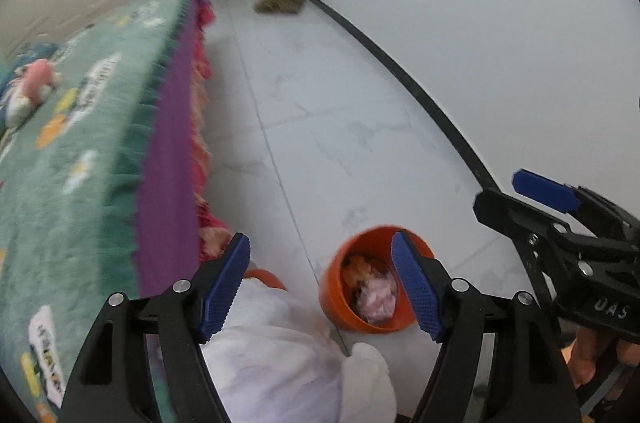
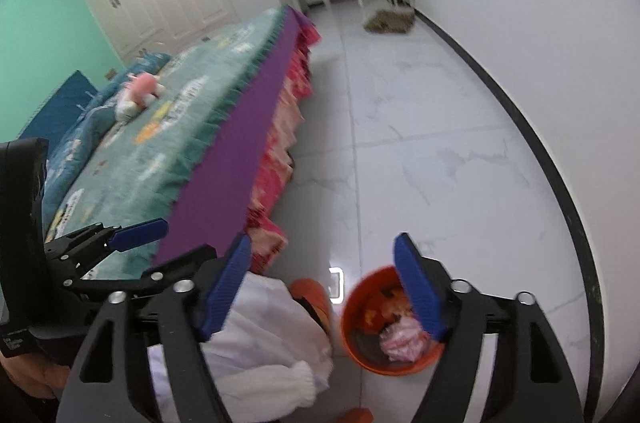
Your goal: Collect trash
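Both claws stand apart with nothing between their blue pads. The left claw hangs above the floor with an orange bin showing past its right pad. The right claw hangs likewise, the bin behind its right pad. The bin stands upright on the white tiled floor, holding crumpled pink paper and orange scraps. Just left of the bin lies a white bag, partly over another orange thing I cannot make out. Further left of the bin runs a bed with a green cover, a purple side and a pink plush toy.
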Tool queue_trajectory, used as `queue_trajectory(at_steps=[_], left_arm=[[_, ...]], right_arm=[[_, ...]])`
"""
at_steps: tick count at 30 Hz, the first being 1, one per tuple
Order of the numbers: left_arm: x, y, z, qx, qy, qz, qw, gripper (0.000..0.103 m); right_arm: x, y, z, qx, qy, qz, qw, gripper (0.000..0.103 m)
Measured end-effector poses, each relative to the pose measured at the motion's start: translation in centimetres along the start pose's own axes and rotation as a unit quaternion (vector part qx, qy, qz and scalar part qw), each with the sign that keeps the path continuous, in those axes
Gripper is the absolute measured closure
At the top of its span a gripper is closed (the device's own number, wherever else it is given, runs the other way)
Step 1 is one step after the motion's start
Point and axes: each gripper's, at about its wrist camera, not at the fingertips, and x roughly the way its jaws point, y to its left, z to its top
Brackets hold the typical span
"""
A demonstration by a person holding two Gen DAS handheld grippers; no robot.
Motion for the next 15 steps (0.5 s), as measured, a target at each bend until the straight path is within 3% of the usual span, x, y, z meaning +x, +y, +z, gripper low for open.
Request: queue_trajectory(at_steps=[8, 11, 15], left_arm=[[-7.4, 3.3, -1.8, -0.037, -0.071, 0.058, 0.9951, 0.017], [-10.2, 4.9, -2.9, -0.054, -0.1, 0.092, 0.9892, 0.011], [-13.5, 7.1, -4.2, -0.088, -0.126, 0.13, 0.9795, 0.008]], right_arm=[[-3.3, 6.5, 1.1, -0.045, -0.051, 0.044, 0.997, 0.019], [-4.8, 9.4, 1.0, -0.064, -0.078, 0.064, 0.993, 0.009], [-6.4, 12.7, 1.0, -0.092, -0.098, 0.089, 0.987, 0.005]])
